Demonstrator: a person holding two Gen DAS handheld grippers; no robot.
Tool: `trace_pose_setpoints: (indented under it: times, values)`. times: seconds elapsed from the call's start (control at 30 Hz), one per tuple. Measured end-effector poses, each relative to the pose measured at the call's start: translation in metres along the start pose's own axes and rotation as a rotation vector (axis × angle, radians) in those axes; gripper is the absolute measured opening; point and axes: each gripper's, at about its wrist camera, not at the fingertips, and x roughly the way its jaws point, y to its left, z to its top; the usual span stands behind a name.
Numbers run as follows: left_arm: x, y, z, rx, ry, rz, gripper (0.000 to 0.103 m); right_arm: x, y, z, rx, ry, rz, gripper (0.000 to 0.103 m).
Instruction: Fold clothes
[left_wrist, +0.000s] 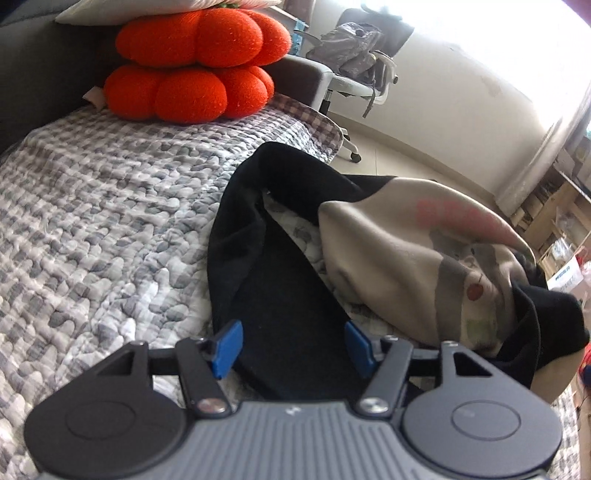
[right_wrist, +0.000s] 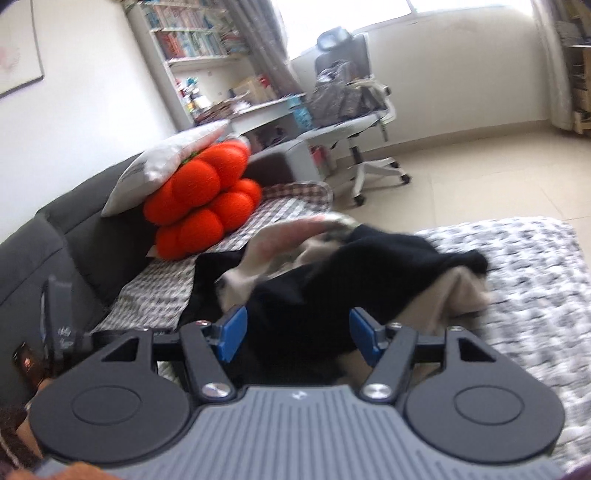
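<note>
A black and beige garment with a printed cartoon (left_wrist: 399, 258) lies crumpled on the grey patterned bedspread (left_wrist: 110, 206). Its black sleeve (left_wrist: 240, 221) runs toward my left gripper (left_wrist: 293, 345), which is open with black cloth between its blue pads (left_wrist: 227, 347). In the right wrist view the same garment (right_wrist: 351, 266) is bunched and blurred, and my right gripper (right_wrist: 297, 338) is open right above its black part.
Two stacked orange pumpkin cushions (left_wrist: 195, 66) (right_wrist: 207, 206) with a white pillow on top (right_wrist: 166, 162) sit at the head of the bed by a dark sofa back (right_wrist: 48, 240). An office chair with a bag (right_wrist: 354, 103), desk and bookshelves stand beyond on the tiled floor.
</note>
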Motion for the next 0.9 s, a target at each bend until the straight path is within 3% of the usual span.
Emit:
trace_pose_setpoints:
  times: [0.27, 0.33, 0.43, 0.5, 0.57, 0.63, 0.73, 0.83, 0.9]
  values:
    - [0.008, -0.002, -0.002, 0.01, -0.002, -0.016, 0.063, 0.039, 0.031, -0.019, -0.122, 0.103, 0.007, 0.065]
    - [0.009, -0.004, -0.003, 0.034, -0.003, -0.012, 0.061, 0.049, 0.036, -0.024, -0.149, 0.124, 0.003, 0.061]
    - [0.01, -0.009, -0.004, 0.076, -0.006, -0.002, 0.059, 0.06, 0.041, -0.03, -0.192, 0.144, -0.023, 0.033]
    - [0.01, -0.011, -0.005, 0.096, -0.011, 0.007, 0.054, 0.063, 0.041, -0.031, -0.208, 0.141, -0.043, 0.021]
    - [0.011, -0.013, -0.006, 0.12, -0.015, 0.021, 0.05, 0.06, 0.037, -0.027, -0.199, 0.117, -0.06, 0.013]
    - [0.013, -0.014, -0.008, 0.147, -0.019, 0.043, 0.038, 0.053, 0.031, -0.021, -0.178, 0.078, -0.078, 0.007]
    - [0.016, -0.015, -0.009, 0.185, -0.023, 0.075, 0.021, 0.038, 0.019, -0.008, -0.137, 0.005, -0.12, 0.007]
    - [0.016, -0.009, -0.006, 0.159, -0.024, 0.066, 0.006, 0.017, 0.002, 0.004, -0.095, -0.082, -0.176, 0.006]
    - [0.016, -0.006, -0.005, 0.139, -0.021, 0.059, 0.004, 0.001, -0.013, 0.013, -0.068, -0.142, -0.222, 0.006]
